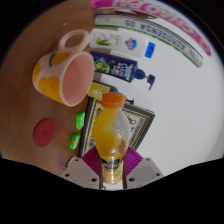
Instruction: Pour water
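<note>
My gripper point(112, 168) is shut on a clear bottle point(110, 132) of orange liquid with an orange cap point(114, 99). The bottle stands up along the fingers, its lower part pressed between the two magenta pads point(92, 160). Beyond and to the left of the cap a pink mug point(63, 75) with a yellow pattern and a handle lies tilted in the view, its open mouth turned toward the bottle. The cap is close to the mug's rim but apart from it.
A dark pump bottle point(122, 70) and white packets point(110, 42) lie beyond the mug. A red round lid point(45, 131) rests on the brown table point(25, 100) to the left. Small green things point(78, 122) sit beside the bottle. A framed picture point(138, 122) lies behind it.
</note>
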